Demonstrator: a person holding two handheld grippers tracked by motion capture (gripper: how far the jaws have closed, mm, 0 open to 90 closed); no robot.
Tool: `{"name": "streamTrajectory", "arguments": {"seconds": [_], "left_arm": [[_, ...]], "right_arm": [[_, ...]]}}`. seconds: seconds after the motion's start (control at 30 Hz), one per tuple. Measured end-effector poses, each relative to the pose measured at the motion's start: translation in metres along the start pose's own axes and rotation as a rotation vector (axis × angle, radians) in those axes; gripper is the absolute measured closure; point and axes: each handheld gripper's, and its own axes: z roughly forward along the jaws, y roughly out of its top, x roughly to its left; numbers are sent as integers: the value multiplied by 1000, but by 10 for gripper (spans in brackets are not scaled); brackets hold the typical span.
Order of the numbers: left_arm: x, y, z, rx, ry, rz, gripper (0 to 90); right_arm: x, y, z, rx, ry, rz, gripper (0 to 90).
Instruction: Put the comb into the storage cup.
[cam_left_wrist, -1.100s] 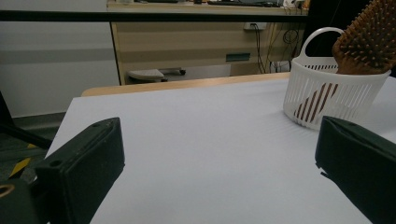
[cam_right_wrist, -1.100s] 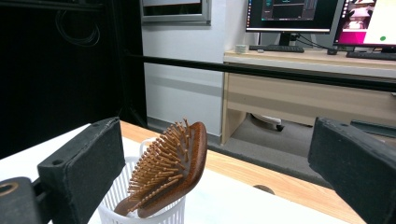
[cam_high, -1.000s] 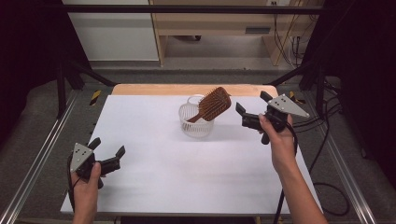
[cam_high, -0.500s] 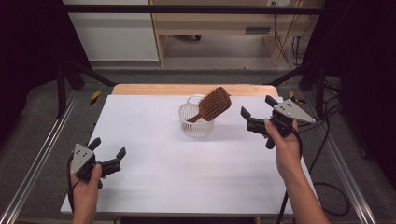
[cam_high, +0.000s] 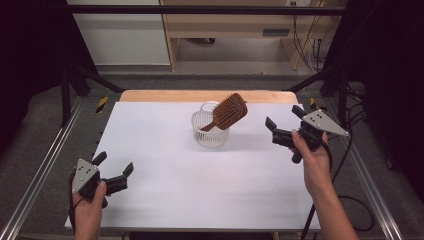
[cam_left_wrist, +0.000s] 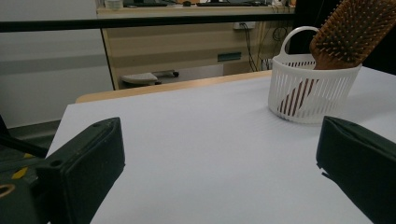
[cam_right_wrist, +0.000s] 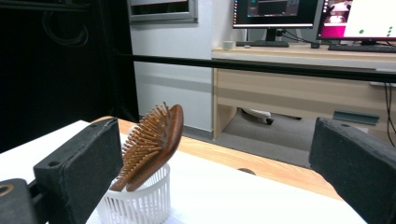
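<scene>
High view: hairbrush stands handle-down in the white basket at the far middle of the table. Left claw and right claw are both spread wide, empty.

Left gripper view: basket ahead right, well apart.

Right gripper view: brush leans out over the basket rim. Judged: placing looks finished; nothing evidently left.

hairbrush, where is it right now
In the high view the hairbrush stands handle-down in the white basket near the table's far edge, leaning toward the right gripper.
</scene>
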Motion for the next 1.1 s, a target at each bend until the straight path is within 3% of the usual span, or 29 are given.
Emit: {"name": "streamTrajectory", "arguments": {"seconds": [0.2, 0.83, 1.1], "left_arm": [[1, 0, -5, -19, -22, -29, 10], [4, -1, -6, -29, -12, -20, 12], [5, -2, -6, -27, -10, -18, 12]], "right_arm": [[-4, -2, -3, 7, -14, 2, 31], [-20, -15, -22, 18, -51, 43, 27], [-25, -19, -32, 23, -69, 36, 26]]}}
